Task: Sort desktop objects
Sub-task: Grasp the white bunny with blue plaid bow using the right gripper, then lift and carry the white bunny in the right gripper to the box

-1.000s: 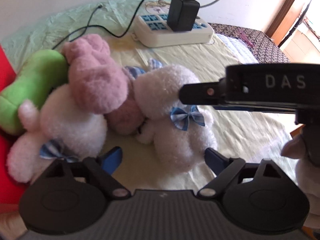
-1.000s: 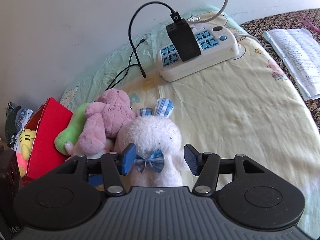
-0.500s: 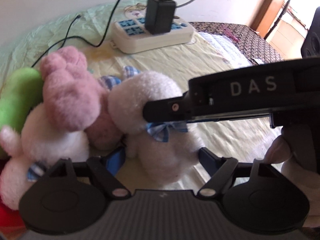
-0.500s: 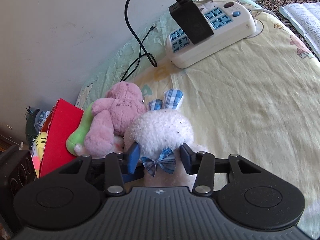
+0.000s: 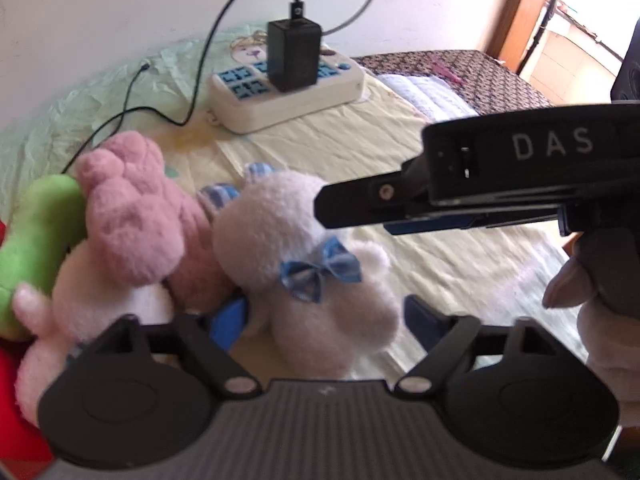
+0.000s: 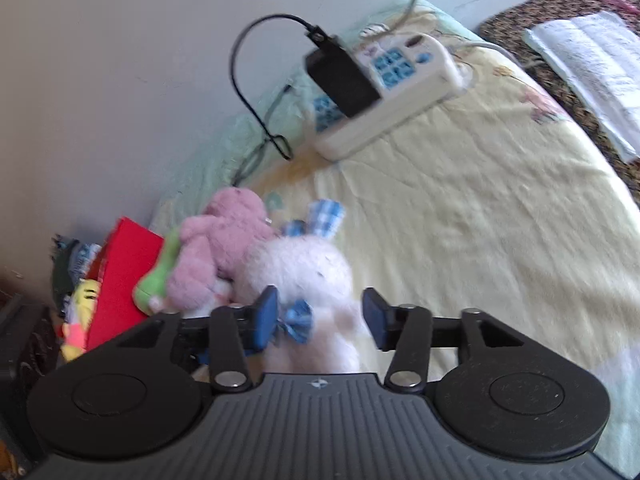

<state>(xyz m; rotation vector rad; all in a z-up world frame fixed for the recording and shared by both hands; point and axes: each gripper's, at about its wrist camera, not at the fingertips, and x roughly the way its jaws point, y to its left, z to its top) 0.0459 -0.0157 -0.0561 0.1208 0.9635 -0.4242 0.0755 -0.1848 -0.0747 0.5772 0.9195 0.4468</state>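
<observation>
A white plush rabbit [image 5: 320,276] with a blue bow lies on the yellow cloth, against a pink plush [image 5: 136,212], another white plush [image 5: 100,312] and a green plush [image 5: 36,232]. My left gripper [image 5: 326,322] is open, its blue fingers either side of the rabbit's lower body. My right gripper [image 6: 320,318] is open, its jaws flanking the rabbit [image 6: 308,280] at the bow without pressing it. In the left wrist view the right gripper's arm [image 5: 480,184] reaches in above the rabbit's head.
A white power strip [image 5: 288,92] with a black adapter and cables lies at the back by the wall. A red box [image 6: 124,276] with toys stands left of the plush pile. Papers [image 6: 592,68] lie on a patterned cloth at the right.
My right gripper closed in on the rabbit, then its jaws widened and it drew back to the right. The left gripper stayed around the rabbit.
</observation>
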